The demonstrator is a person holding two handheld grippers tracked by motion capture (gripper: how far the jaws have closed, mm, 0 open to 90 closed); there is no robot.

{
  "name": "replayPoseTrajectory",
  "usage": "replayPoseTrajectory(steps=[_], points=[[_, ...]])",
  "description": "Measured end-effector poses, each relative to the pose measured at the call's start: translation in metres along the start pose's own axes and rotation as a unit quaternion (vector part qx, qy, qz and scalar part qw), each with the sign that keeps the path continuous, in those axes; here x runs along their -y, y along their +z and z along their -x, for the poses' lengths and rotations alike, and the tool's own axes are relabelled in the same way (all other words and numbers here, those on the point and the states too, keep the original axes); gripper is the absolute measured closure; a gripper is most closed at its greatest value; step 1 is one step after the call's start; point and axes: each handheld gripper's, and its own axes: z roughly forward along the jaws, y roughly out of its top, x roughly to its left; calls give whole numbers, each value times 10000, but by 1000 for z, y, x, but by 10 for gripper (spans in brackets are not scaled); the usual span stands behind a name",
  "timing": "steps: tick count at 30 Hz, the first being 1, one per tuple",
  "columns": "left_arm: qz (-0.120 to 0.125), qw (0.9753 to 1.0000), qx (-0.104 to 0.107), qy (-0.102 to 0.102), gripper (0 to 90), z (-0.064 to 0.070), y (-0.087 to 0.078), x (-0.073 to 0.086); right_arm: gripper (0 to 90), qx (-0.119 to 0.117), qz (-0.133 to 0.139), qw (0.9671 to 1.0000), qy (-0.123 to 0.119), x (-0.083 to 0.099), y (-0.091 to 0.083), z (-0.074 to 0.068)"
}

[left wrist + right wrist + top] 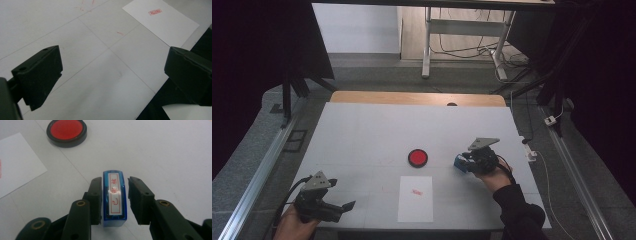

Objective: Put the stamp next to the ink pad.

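While the table (pixel 362 135) lies broad and white, the sheet of paper (pixel 415 198) sits near its front edge, the red ink pad (pixel 418 158) just beyond. Left gripper (pixel 343 206): jaws wide, nothing between them. Right gripper (pixel 115 195): jaws narrowly straddling the blue stamp (pixel 114 198), left jaw touching, right just apart. It stands on the table, long axis pointing away along the jaws.

Probably a lab: dark curtains (pixel 257 60), floor rails (pixel 257 175), cables (pixel 472 50), bare table (pixel 377 130).
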Motion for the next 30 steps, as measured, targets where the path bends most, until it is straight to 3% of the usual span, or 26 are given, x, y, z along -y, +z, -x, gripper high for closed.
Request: replayPoseTrajectory(steps=[8, 18, 23, 30], points=[[3, 10000, 8, 1, 19, 0, 0, 0, 495, -30, 218, 9994, 251, -5, -7, -3], [10, 10000, 16, -1, 18, 0, 0, 1, 289, -85, 245, 9986, 458, -10, -15, -10], [26, 10000, 19, -6, 18, 0, -1, 1, 212, -207, 322, 9962, 787, -12, -24, -15], [7, 10000, 3, 0, 18, 0, 0, 1, 93, -177, 316, 9959, 823, -9, -37, -28]])
